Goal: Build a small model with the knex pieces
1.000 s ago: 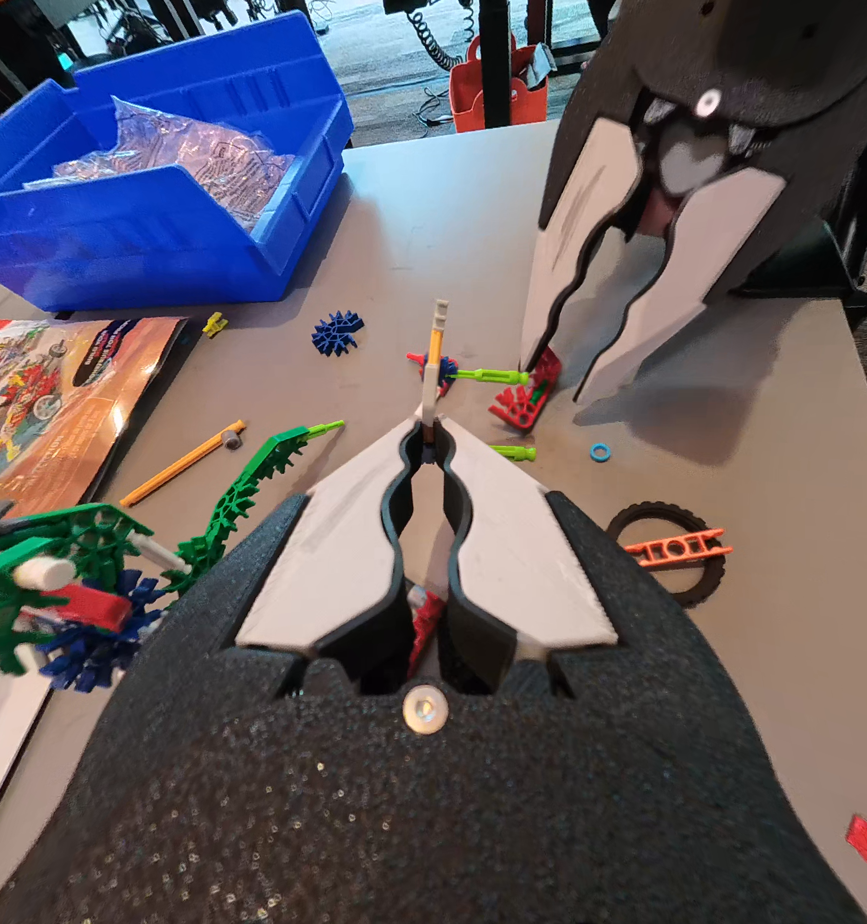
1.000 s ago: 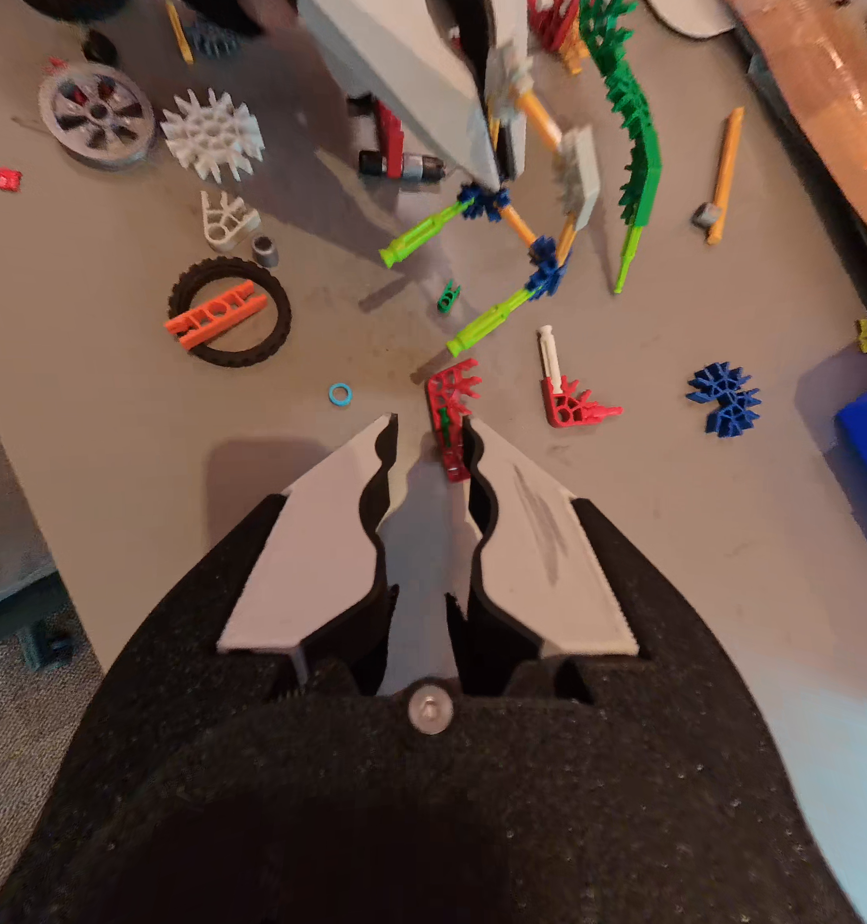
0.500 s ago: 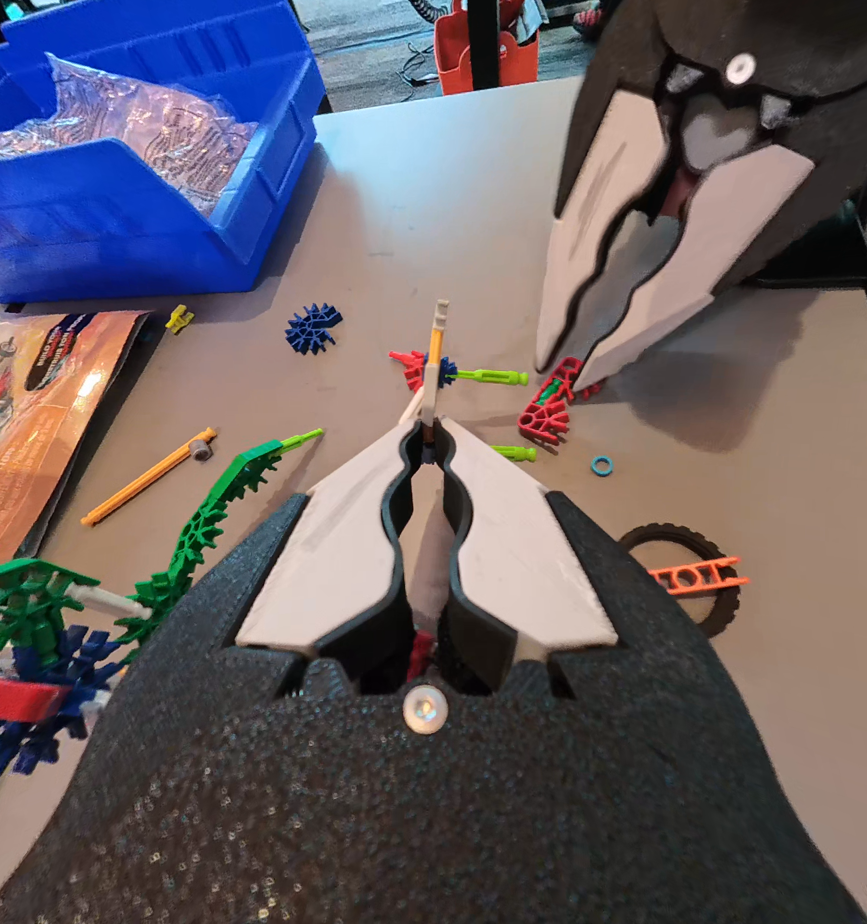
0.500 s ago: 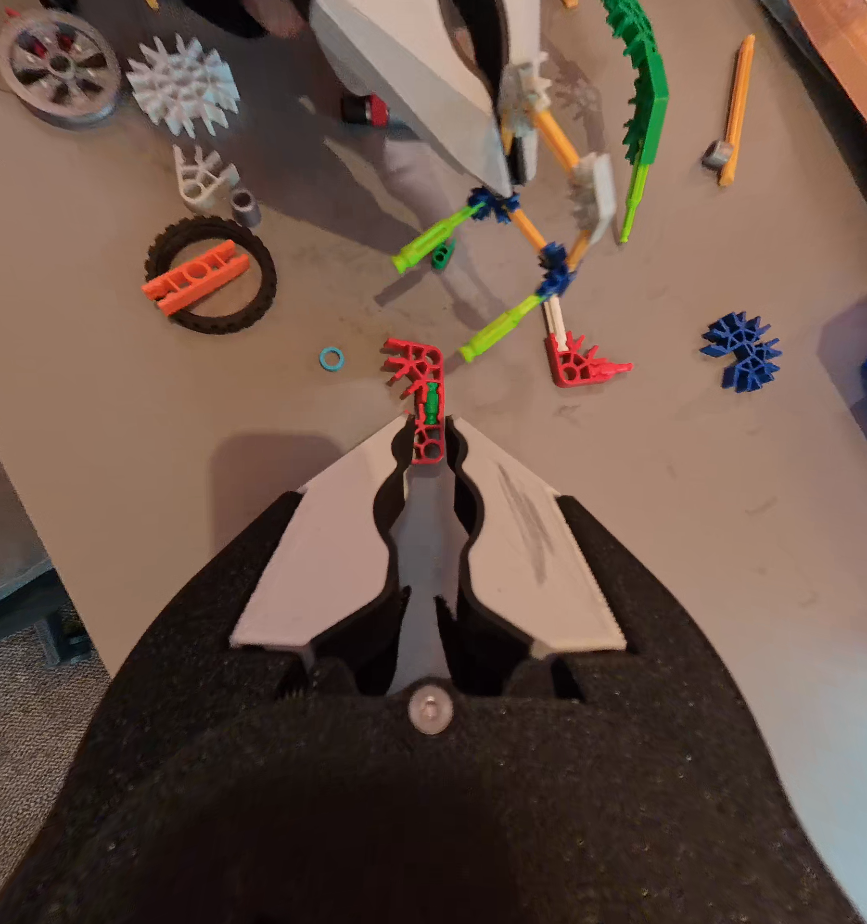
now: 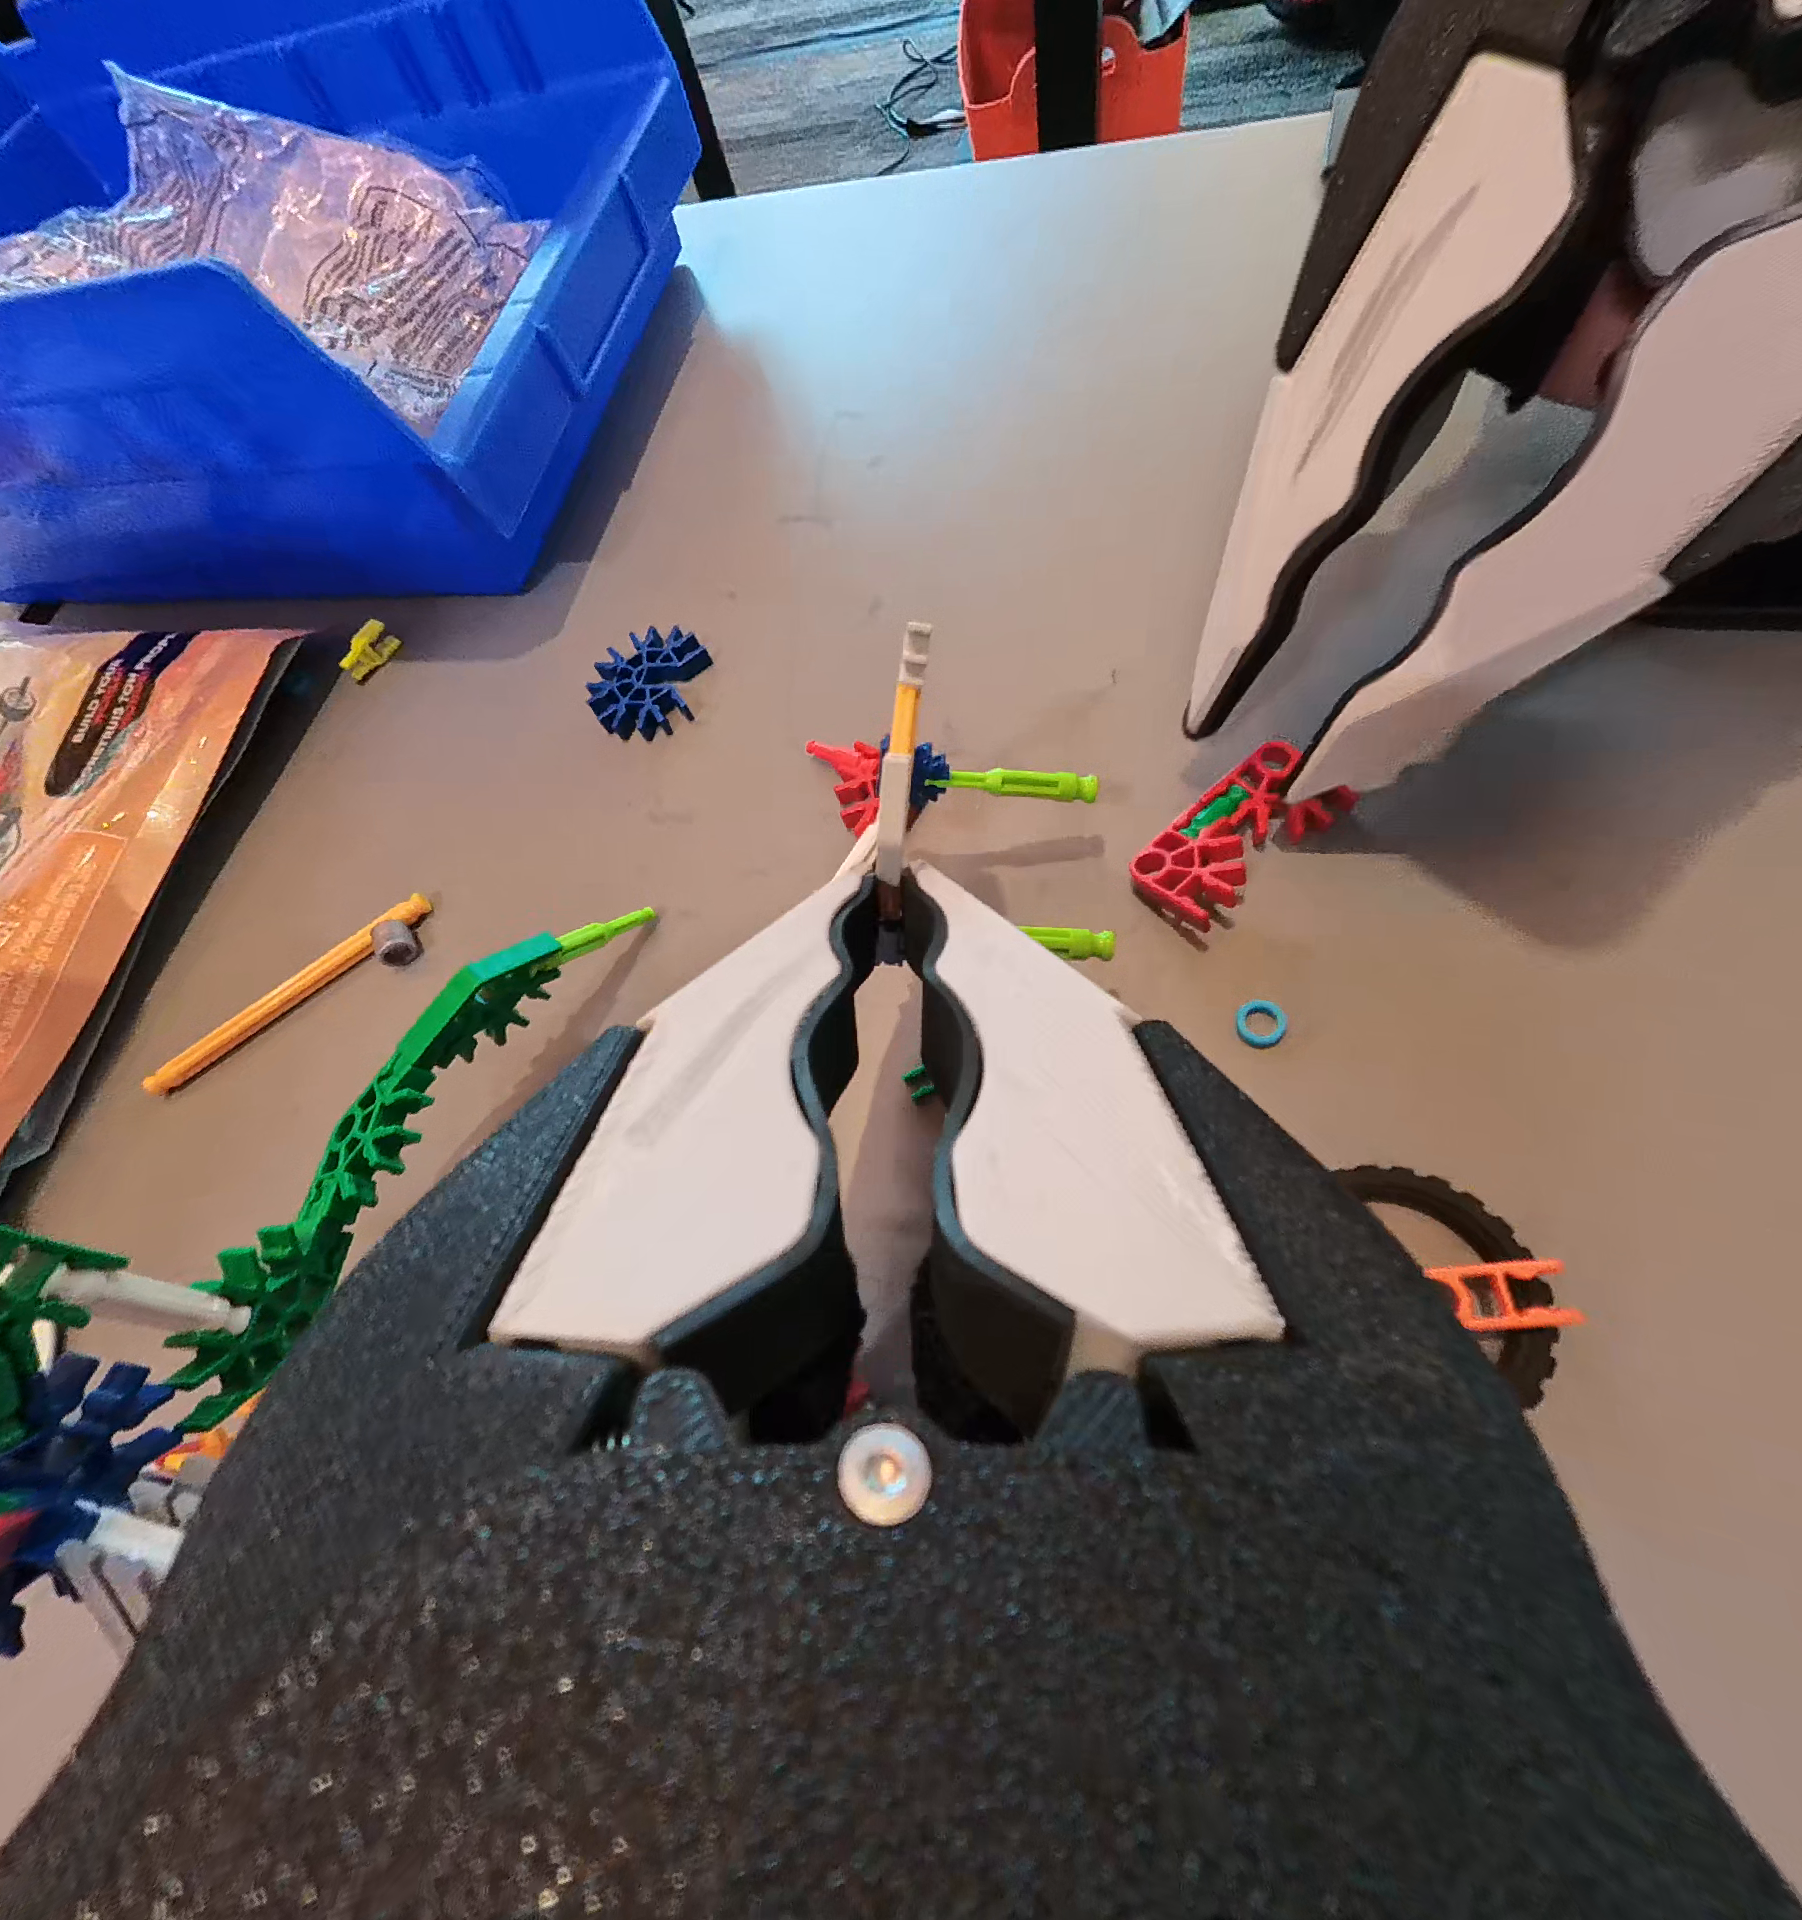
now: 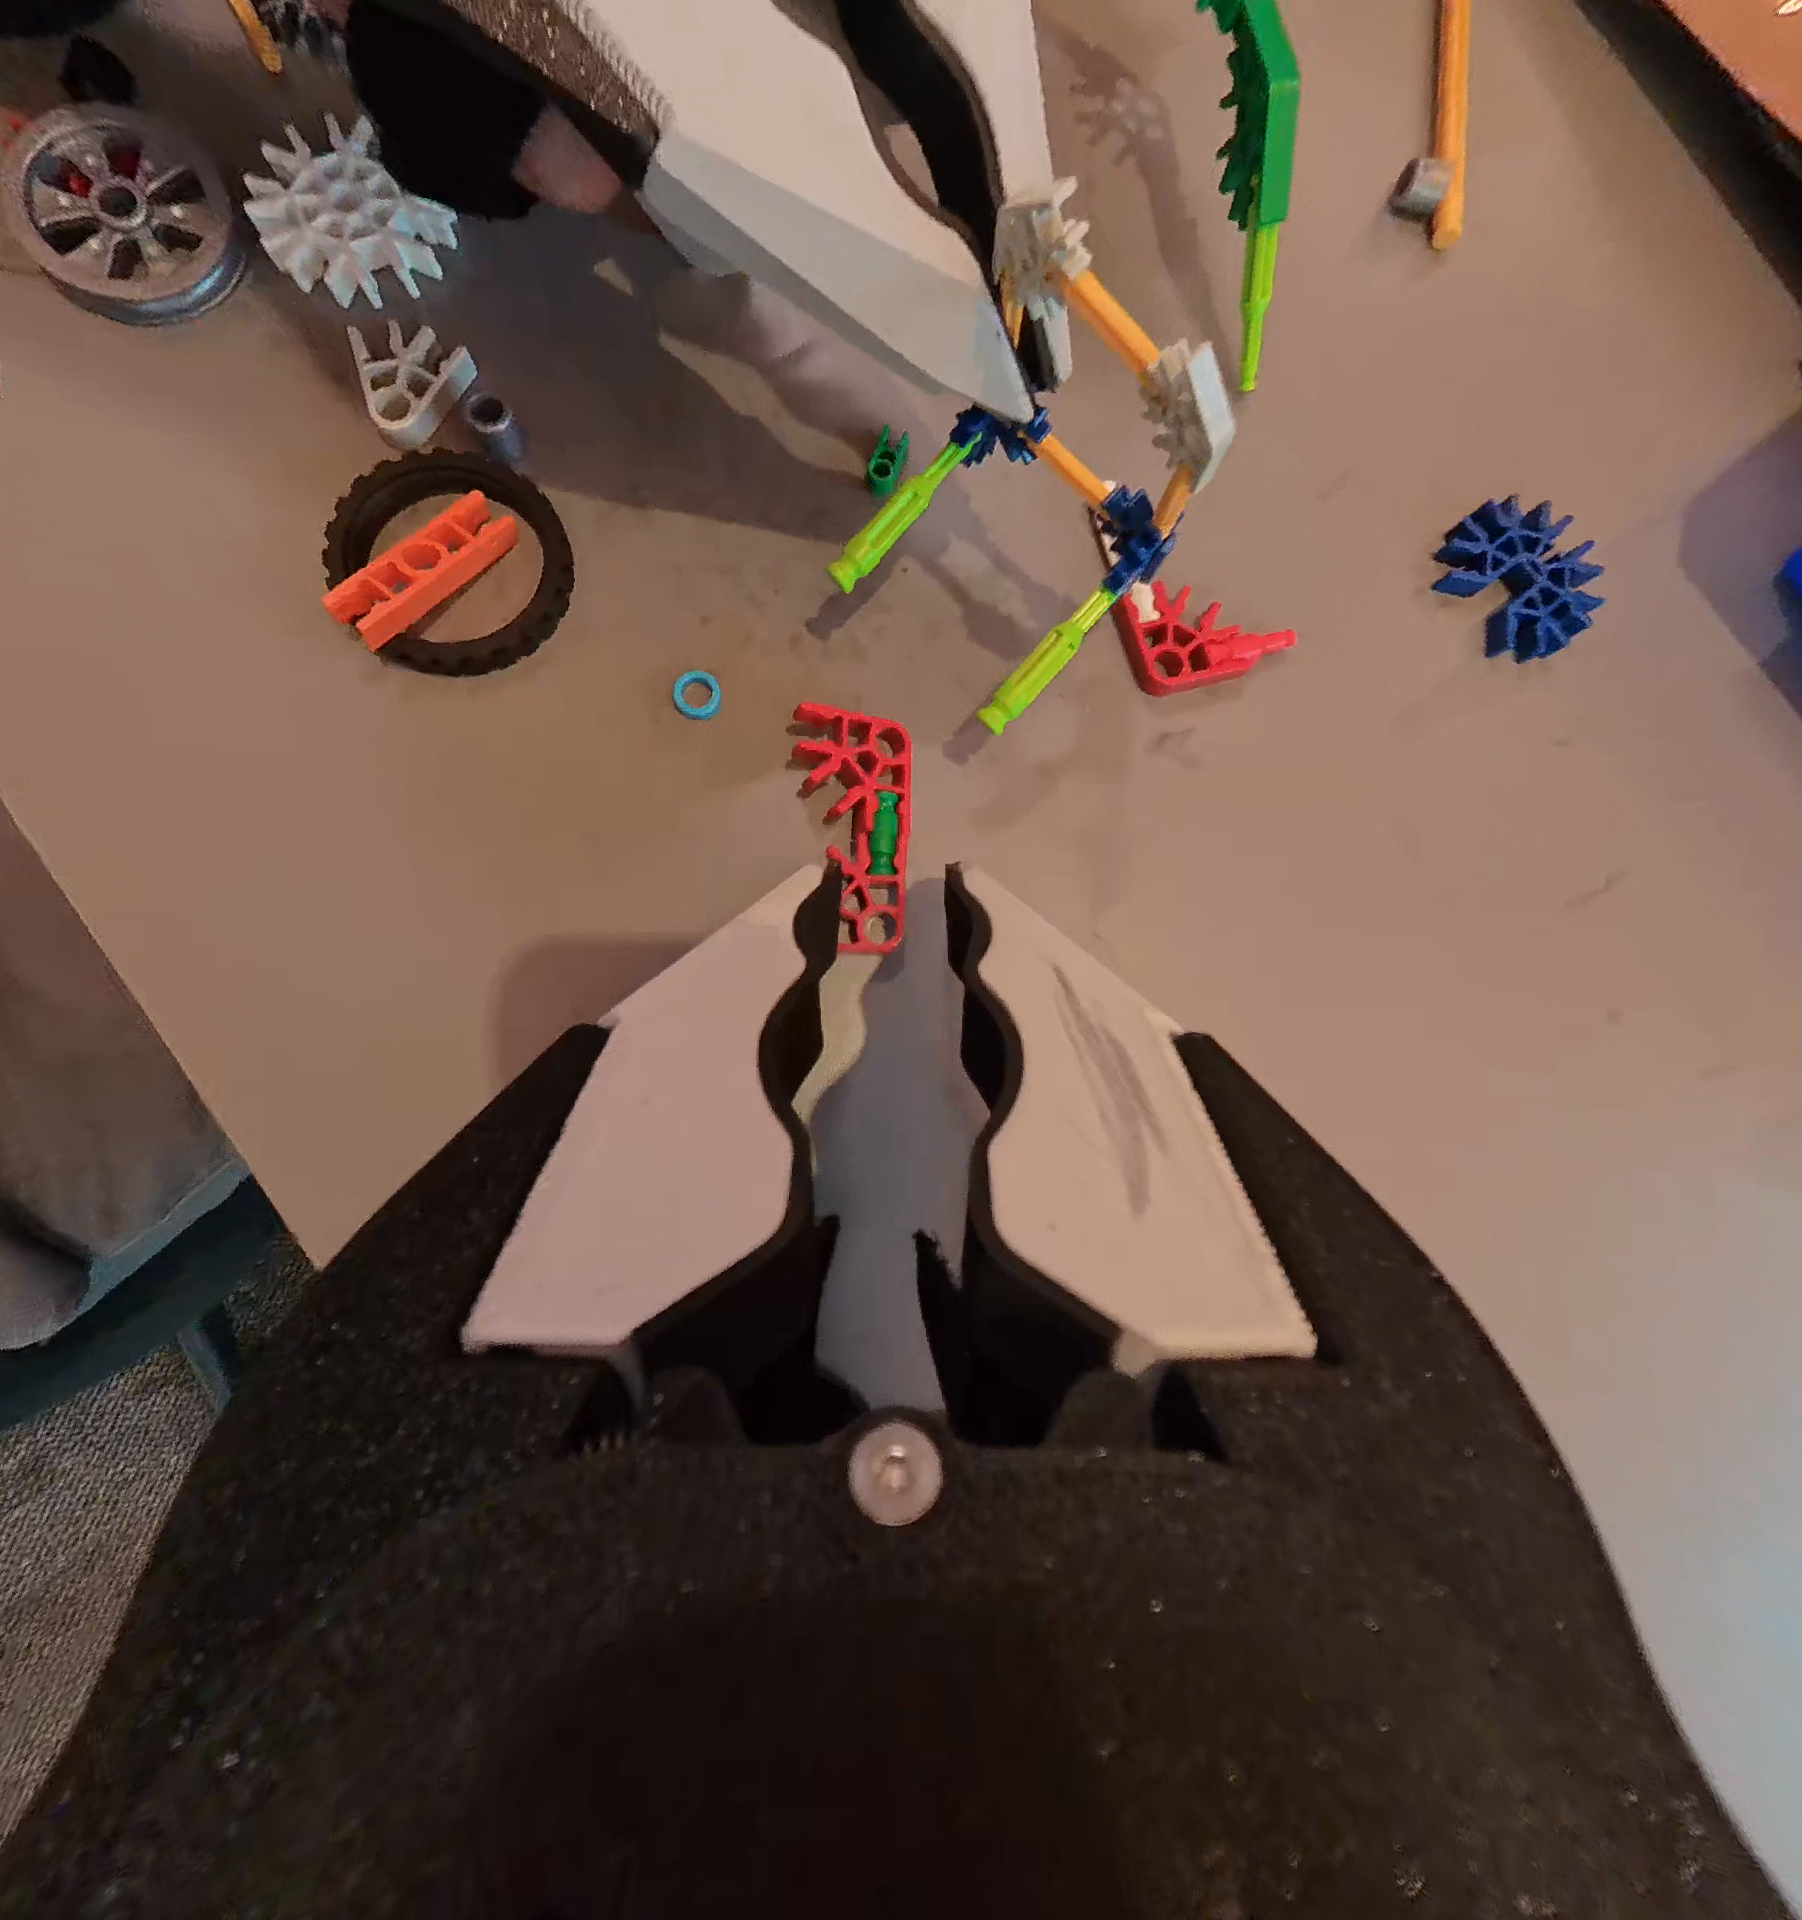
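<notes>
Rod-and-connector assembly (image 5: pixel 902 748) of orange rods, blue and white connectors and two lime-green rods: pinched in left tongs (image 5: pixel 892 904), tips closed on its near end, far end sticking up and forward above the surface (image 5: pixel 980 416). In right wrist view, same assembly (image 6: pixel 1094 416) hanging from those tips, lower lime rods close to the surface; contact there too hard to tell.

Right tongs (image 6: pixel 886 878): open, tips down at the surface, straddling near end of red connector (image 6: pixel 871 821) with a small green piece clipped in it. Connector against one tip, clear gap to the other. Not gripped. From left wrist view, red connector (image 5: pixel 1198 852) looks tilted at the tips of right tongs.

Around:
- second red connector (image 6: pixel 1188 644) just beside the assembly's lower end
- teal ring (image 6: pixel 696 694) near the red connector
- black tyre (image 6: pixel 450 644) with orange piece (image 6: pixel 419 566) lying across it
- small green clip (image 6: pixel 884 457), loose
- white snowflake connector (image 6: pixel 346 208) and grey wheel hub (image 6: pixel 118 208), farther off
- blue connector (image 5: pixel 648 681), loose
- green toothed arc (image 5: pixel 388 1091) and orange rod (image 5: pixel 284 997) to left
- blue bin (image 5: pixel 253 436) holding plastic bags
- booklet (image 5: pixel 66 831) at left edge
</notes>
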### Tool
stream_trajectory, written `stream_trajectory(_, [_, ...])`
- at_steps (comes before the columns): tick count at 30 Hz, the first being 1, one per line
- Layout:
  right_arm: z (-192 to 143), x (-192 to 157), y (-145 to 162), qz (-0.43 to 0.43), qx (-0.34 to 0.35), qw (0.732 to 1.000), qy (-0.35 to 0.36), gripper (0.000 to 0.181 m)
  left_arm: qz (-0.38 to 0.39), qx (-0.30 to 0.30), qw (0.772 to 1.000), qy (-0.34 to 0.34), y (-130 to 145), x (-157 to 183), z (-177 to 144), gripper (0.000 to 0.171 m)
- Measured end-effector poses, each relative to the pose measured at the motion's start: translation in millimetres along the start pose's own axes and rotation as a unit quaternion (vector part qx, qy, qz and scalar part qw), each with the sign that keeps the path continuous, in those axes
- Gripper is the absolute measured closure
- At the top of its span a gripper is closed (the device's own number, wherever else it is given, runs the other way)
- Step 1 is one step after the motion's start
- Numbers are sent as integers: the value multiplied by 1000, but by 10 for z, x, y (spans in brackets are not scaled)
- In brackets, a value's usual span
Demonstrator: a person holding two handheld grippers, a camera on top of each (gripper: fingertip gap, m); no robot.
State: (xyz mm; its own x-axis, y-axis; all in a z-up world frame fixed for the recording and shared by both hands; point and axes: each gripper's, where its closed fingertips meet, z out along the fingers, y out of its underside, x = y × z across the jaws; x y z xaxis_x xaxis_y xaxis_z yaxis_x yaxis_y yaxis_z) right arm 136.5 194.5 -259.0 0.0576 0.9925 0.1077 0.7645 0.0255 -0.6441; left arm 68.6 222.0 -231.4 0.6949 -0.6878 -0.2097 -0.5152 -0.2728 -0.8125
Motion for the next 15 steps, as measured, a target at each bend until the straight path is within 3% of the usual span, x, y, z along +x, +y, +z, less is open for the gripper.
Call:
stream_trajectory(6, [-3,-56,65,28,-17,999,22,173,-7,0,1000,-3,5,-38,-22,169])
stream_trajectory(8, [-38,-213,-12,38,4,999,-4,170,-9,-1,1000,-2,13,-39,-29,169])
stream_trajectory(12, [-127,-134,-124,-9,23,999,46,175,-8,3,1000,-1,1,-26,-50,169])
stream_trajectory(15, [-49,-163,-279,-45,48,998,19,177,-8,6,1000,-5,-17,-39,-63,169])
